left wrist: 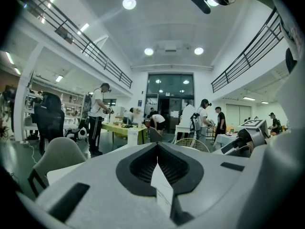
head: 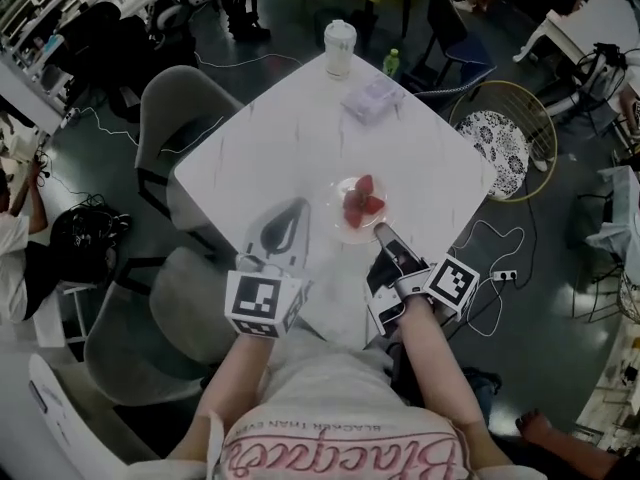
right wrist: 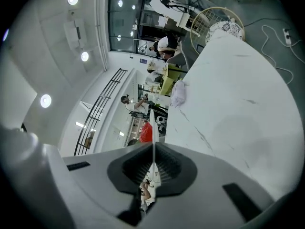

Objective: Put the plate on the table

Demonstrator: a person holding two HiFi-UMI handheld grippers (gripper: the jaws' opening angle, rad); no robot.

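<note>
Glass plate (head: 338,227) pinched at its rim by right tongs (head: 381,231), forearm outstretched, left tongs (left wrist: 157,146) closed, empty.

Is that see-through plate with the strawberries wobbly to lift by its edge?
Probably stiff: the plate looks flat though the right gripper pinches only its rim. It looks thin and clear, so likely light but maybe breakable. The strawberries lie loose, so tilting could roll them off.
</note>
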